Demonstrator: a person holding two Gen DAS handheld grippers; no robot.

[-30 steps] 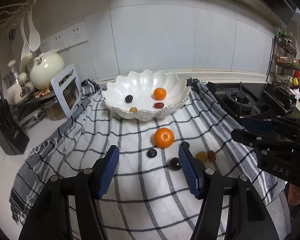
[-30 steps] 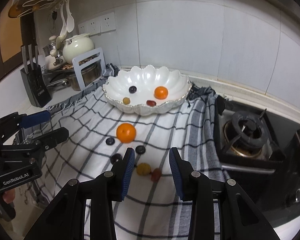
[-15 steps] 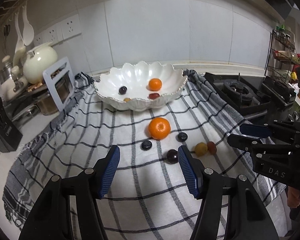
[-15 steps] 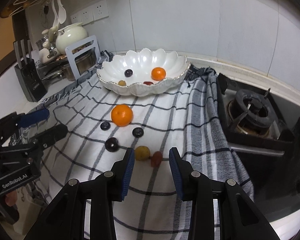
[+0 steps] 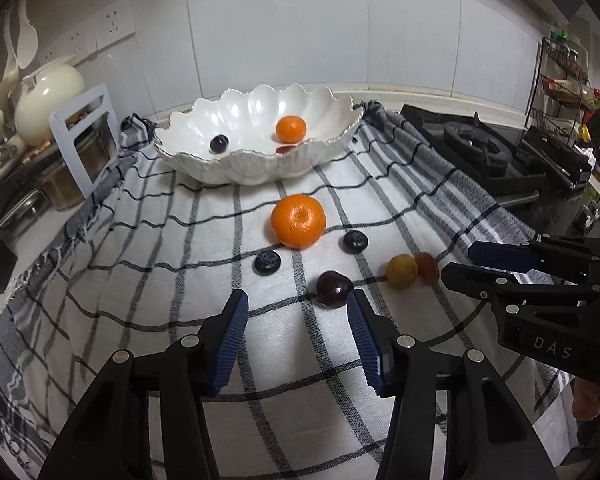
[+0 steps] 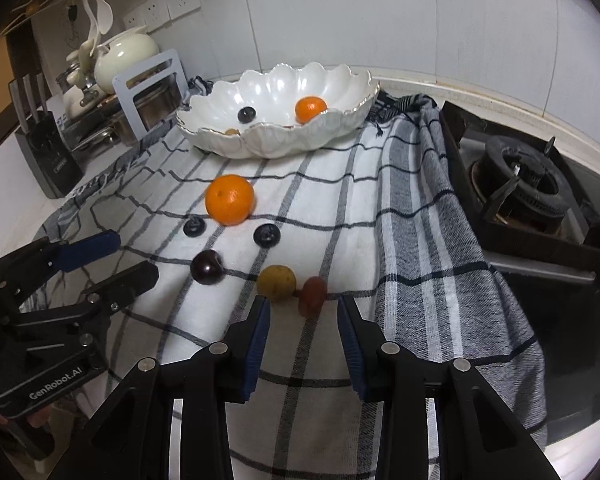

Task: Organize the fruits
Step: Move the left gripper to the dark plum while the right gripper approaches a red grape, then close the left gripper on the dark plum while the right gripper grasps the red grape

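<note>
A white scalloped bowl [image 5: 204, 162] [image 6: 340, 128] holds a small orange [image 5: 291, 128], a dark grape [image 5: 219, 143] and more small fruit. On the checked cloth [image 5: 140, 280] lie a large orange [image 5: 298, 221] [image 6: 229, 199], two dark berries [image 5: 267, 263] [image 5: 355, 241], a dark plum [image 5: 333, 289] [image 6: 207, 267], a yellow fruit [image 5: 401, 271] [image 6: 276, 282] and a red fruit [image 5: 427, 267] [image 6: 313, 294]. My left gripper [image 5: 296, 312] is open, its right finger just beside the plum. My right gripper [image 6: 305, 316] is open, just short of the red fruit.
A gas stove [image 6: 532, 196] sits right of the cloth. A knife block [image 6: 48, 152], a cream teapot [image 6: 126, 56], metal containers and a white rack [image 6: 148, 92] stand at the left. A spice rack [image 5: 568, 76] stands at the far right.
Both grippers have moved down and forward toward the loose fruit. The plum now lies at the left gripper's right fingertip, and the red fruit just ahead of the right gripper's opening.
</note>
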